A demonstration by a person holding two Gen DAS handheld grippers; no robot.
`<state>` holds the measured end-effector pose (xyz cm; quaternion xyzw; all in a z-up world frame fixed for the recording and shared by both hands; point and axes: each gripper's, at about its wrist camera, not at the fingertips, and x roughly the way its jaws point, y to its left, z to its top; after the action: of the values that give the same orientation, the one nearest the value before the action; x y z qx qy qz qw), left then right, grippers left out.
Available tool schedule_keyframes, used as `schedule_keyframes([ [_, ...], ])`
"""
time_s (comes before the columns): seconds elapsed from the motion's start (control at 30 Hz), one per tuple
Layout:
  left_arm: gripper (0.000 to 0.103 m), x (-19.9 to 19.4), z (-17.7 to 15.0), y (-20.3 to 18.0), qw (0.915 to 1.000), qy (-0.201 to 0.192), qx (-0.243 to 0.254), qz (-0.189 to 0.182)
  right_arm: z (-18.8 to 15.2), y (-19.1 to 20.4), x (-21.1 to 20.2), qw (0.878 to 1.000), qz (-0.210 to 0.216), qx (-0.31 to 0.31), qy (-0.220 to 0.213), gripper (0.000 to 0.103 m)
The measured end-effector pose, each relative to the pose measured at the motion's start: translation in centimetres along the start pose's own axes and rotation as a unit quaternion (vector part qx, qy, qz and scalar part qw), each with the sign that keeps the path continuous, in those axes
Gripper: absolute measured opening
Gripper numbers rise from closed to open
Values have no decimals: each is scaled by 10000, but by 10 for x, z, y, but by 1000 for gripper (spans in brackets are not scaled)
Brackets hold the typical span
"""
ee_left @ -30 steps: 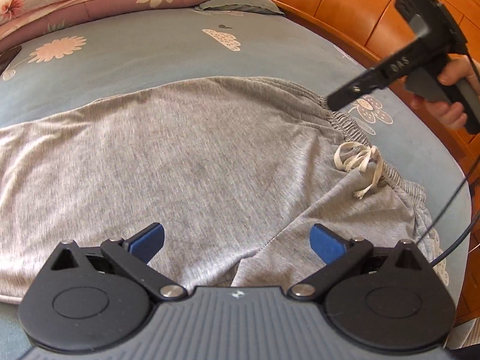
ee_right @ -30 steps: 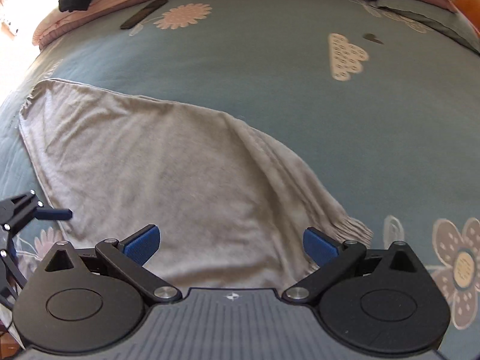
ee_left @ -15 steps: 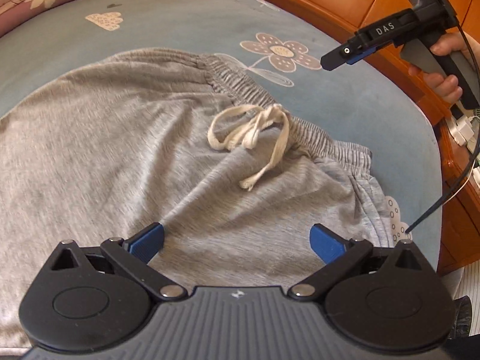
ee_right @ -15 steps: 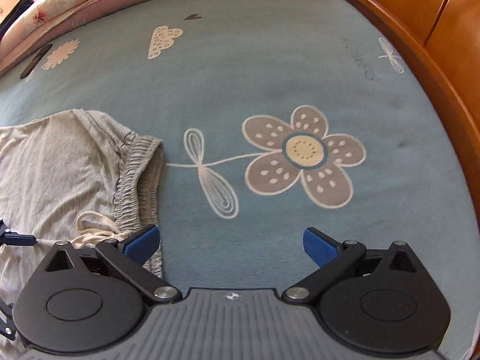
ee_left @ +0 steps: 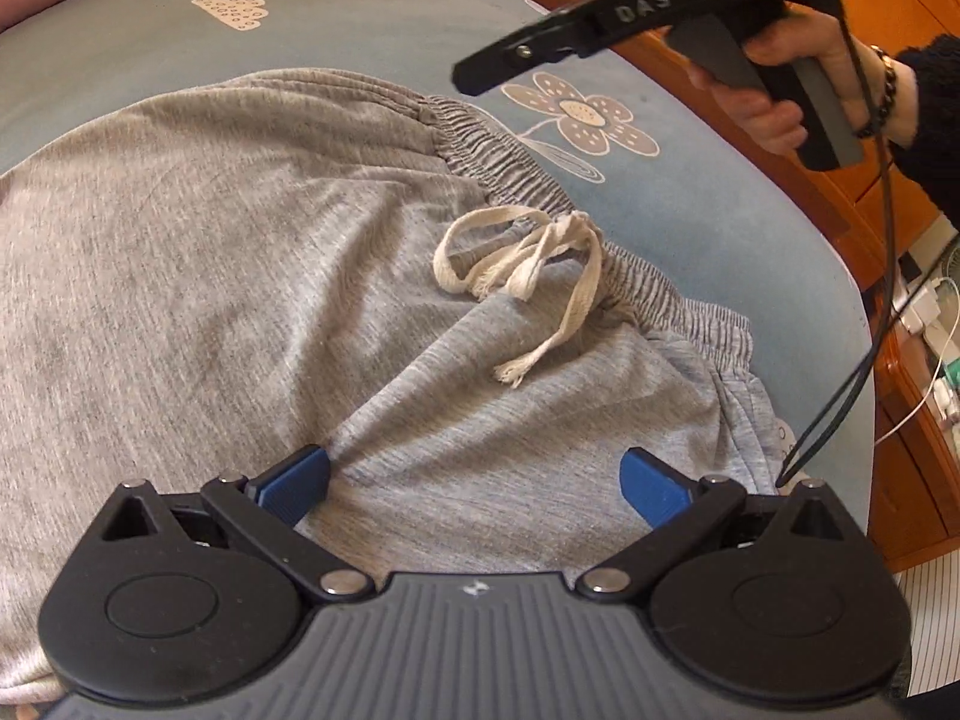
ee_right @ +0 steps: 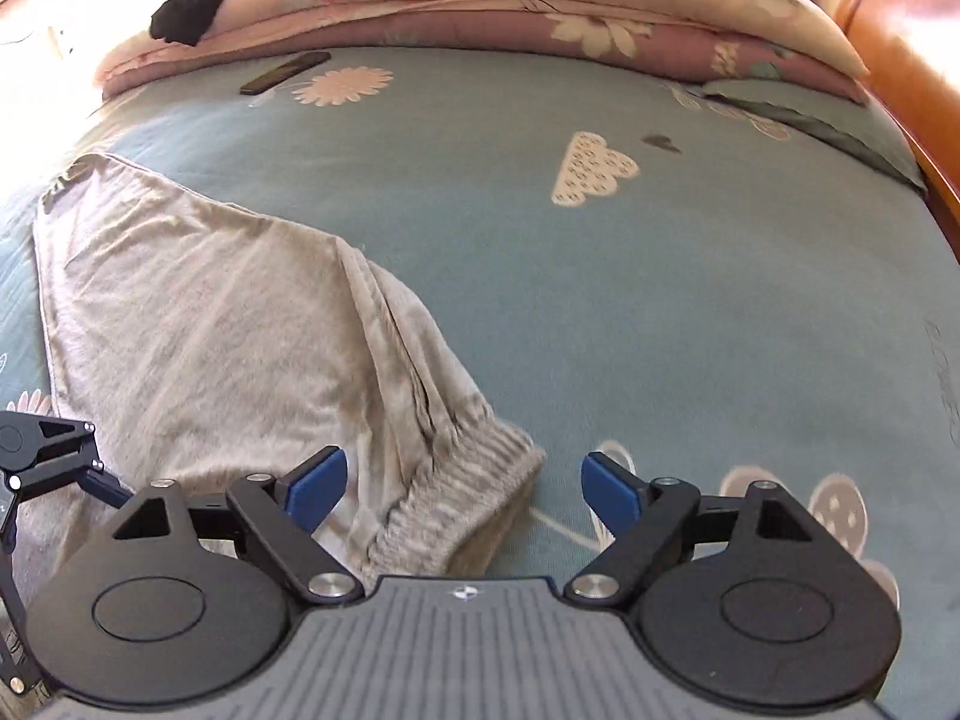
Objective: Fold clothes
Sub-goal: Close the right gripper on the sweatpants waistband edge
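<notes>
One pair of grey shorts [ee_left: 252, 276] spread flat on the bed [ee_right: 690, 324], one cream drawstring [ee_left: 528, 264] at the waistband. Two grippers: left gripper [ee_left: 474, 483] fingers spread over the cloth; right gripper [ee_right: 462, 483] fingers just narrowing, waistband corner between, unpinched.

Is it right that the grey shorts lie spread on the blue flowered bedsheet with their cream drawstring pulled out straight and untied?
Not quite. In the left wrist view the cream drawstring is tied in a loose bow at the waistband, with one frayed end trailing. The rest holds: the grey shorts lie spread on the blue flowered bedsheet.
</notes>
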<state>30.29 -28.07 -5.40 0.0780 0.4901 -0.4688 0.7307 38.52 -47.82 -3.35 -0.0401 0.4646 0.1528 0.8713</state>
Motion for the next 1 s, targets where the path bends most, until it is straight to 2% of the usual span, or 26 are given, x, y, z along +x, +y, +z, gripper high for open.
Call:
schedule_keyframes([
  [0.13, 102, -4, 9, -2, 9999, 114, -43, 18, 37, 2, 39, 9978, 456, -483, 63, 82],
  [0.27, 102, -24, 17, -4, 9994, -228, 224, 130, 54, 4, 79, 9940, 771, -712, 293, 79],
  [0.47, 102, -52, 40, 28, 9972, -439, 507, 336, 57, -6, 107, 9857, 1484, -408, 680, 76],
  [0.53, 102, -57, 56, 42, 9950, -413, 784, 465, 58, -11, 108, 9806, 1771, -297, 780, 75],
  [0.57, 102, -57, 65, 50, 9927, -377, 999, 566, 59, -14, 109, 9791, 1848, -240, 814, 74],
  [0.67, 102, -54, 95, 69, 9814, -306, 1605, 1006, 63, -16, 111, 9799, 1768, -259, 892, 55],
  [0.73, 102, -50, 117, 80, 9745, -230, 1859, 1236, 65, -17, 111, 9826, 1594, -301, 900, 30],
  [0.77, 102, -46, 127, 85, 9713, -172, 1977, 1314, 66, -18, 111, 9833, 1565, -257, 894, 25],
  [0.83, 102, -38, 145, 92, 9645, -33, 2231, 1414, 64, -19, 108, 9840, 1562, -205, 833, 17],
  [0.93, 102, -22, 164, 104, 9537, 438, 2622, 1407, 61, -9, 99, 9872, 1389, -399, 679, 15],
  [1.0, 102, -10, 170, 108, 9402, 735, 2993, 1452, 61, 1, 90, 9891, 1231, -599, 547, 14],
])
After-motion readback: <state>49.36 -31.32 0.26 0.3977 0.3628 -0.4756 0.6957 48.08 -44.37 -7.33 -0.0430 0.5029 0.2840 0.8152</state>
